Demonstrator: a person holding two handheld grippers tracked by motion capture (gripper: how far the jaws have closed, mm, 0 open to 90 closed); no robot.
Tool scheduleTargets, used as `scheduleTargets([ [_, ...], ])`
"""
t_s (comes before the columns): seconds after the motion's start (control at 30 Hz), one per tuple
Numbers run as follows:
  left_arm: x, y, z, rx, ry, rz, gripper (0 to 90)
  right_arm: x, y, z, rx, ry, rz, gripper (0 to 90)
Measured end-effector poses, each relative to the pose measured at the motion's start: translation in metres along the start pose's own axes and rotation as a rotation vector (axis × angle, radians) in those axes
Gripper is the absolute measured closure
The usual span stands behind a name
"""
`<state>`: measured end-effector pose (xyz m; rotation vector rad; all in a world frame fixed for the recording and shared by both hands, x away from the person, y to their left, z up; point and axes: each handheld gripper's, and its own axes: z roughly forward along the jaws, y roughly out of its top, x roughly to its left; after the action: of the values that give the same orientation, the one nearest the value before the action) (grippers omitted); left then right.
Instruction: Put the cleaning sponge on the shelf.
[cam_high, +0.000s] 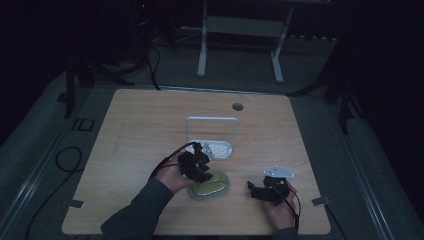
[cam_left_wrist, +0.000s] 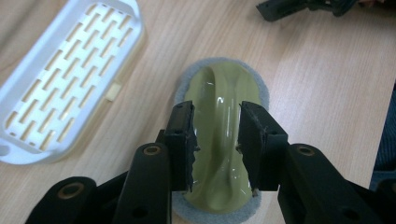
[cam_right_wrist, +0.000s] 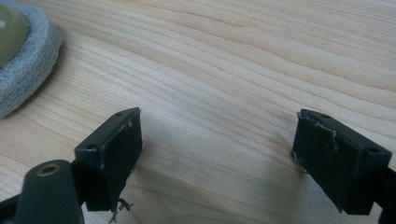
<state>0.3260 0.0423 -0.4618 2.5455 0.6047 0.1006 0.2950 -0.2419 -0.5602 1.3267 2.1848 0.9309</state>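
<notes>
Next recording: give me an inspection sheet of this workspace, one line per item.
Surface: wooden table, bare wood, round hole near far edge.
Job's things: green scrubber with grey pad, flat on the table; white slotted rack beside it.
Clutter: nothing seen.
Grippers: left gripper jaws straddle the scrubber's raised handle, whether clamped is unclear; right gripper open over bare wood.
Cables: black cable trails from the left gripper.
Surroundings: dark room, white frame legs beyond the table.
</notes>
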Motion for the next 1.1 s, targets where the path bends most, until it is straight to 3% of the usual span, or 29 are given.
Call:
scheduleTargets([
  [0.43, -0.003, 0.013, 0.009, 0.093, -0.019, 0.024, 65.0, 0.0, 0.0, 0.0, -0.001, 0.0, 0.0, 15.3],
  [0.77, -0.005, 0.021, 0.016, 0.165, -0.007, 0.06, 62.3, 0.0, 0.0, 0.0, -0.001, 0.0, 0.0, 15.3],
  [1.1, -0.004, 0.024, 0.022, 0.219, -0.009, 0.064, 62.8, 0.0, 0.0, 0.0, -0.001, 0.0, 0.001, 15.3],
])
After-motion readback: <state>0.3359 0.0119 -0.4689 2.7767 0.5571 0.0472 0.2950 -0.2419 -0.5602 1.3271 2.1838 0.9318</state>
